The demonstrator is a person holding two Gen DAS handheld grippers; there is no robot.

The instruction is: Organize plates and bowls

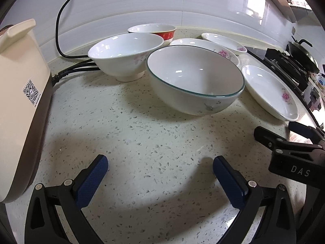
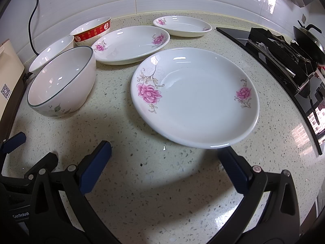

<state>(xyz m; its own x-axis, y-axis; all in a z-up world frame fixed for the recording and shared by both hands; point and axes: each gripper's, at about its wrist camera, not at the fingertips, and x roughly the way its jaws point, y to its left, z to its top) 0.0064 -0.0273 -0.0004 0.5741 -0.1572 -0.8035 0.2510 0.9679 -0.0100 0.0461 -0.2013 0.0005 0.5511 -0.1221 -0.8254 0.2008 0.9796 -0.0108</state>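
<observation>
Speckled counter (image 2: 162, 183) — bowls, plates, jaws apart

Left wrist: low over the countertop (image 1: 142, 134) — faces the wall, nearest the green-rimmed bowl (image 1: 195, 81).
Right wrist: low, beside it — close on the nearest plate (image 2: 195, 97).
Shared: bowl, plates, stove (image 2: 284, 61).

wall: glossy white tile (image 2: 182, 2) | counter: speckled stone (image 2: 162, 193) | right: black gas stove (image 2: 284, 61)
</observation>
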